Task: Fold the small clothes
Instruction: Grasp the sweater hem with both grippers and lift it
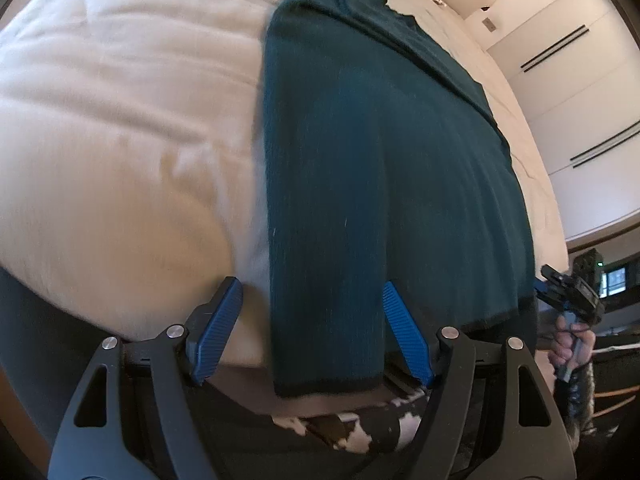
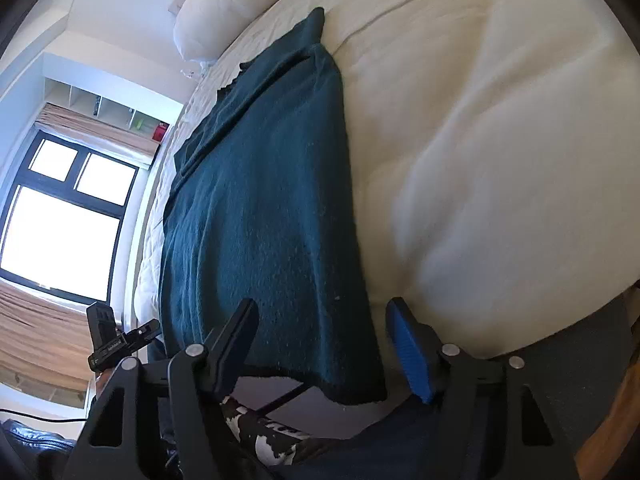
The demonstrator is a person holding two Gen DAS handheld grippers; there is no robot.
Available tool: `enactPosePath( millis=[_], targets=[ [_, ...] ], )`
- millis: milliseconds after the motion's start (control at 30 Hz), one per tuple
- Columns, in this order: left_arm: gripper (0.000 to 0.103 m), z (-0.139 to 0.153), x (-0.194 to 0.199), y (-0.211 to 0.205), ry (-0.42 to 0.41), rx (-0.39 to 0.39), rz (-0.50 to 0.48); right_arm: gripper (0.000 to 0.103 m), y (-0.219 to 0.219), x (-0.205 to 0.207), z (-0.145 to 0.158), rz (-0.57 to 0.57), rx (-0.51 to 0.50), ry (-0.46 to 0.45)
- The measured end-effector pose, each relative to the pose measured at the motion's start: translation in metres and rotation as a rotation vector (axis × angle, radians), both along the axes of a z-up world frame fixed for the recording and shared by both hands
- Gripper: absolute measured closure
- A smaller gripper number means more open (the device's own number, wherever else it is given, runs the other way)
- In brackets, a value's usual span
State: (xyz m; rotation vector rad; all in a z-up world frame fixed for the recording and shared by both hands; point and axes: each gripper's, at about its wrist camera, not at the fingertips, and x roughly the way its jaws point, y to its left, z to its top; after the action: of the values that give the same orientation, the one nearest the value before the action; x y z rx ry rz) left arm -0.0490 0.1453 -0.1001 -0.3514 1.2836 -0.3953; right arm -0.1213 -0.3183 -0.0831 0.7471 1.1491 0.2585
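A dark teal knitted garment (image 1: 380,160) lies flat and lengthwise on a white bed (image 1: 120,140), its dark-trimmed near hem hanging over the bed's edge. My left gripper (image 1: 312,328) is open, its blue fingers on either side of the hem's left corner, not closed on it. The garment shows in the right wrist view (image 2: 260,220) too, where my right gripper (image 2: 320,344) is open around the hem's right corner. The right gripper also shows in the left wrist view (image 1: 568,292) at the far right, held in a hand.
A white pillow (image 2: 216,8) lies at the bed's head. A window (image 2: 60,220) with brown curtains and wall shelves stand beside the bed. White wall panels (image 1: 560,80) are on the other side. The person's patterned trousers (image 1: 360,428) are below the bed edge.
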Motion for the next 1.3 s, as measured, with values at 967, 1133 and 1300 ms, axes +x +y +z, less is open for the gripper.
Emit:
enactPosePath(
  millis=[967, 1133, 1300],
  targets=[
    [0.070, -0.030, 0.008, 0.012, 0.105, -0.231, -0.017, 0.057, -0.006, -0.004, -0.013, 0.029, 0.120, 0.031],
    [0.070, -0.038, 0.007, 0.025, 0.118, -0.349, 0.025, 0.058, -0.012, -0.007, -0.018, 0.001, 0.192, 0.025],
    [0.070, -0.043, 0.007, 0.027, 0.129, -0.398, 0.029, 0.057, -0.012, -0.007, -0.020, 0.007, 0.204, 0.022]
  ],
)
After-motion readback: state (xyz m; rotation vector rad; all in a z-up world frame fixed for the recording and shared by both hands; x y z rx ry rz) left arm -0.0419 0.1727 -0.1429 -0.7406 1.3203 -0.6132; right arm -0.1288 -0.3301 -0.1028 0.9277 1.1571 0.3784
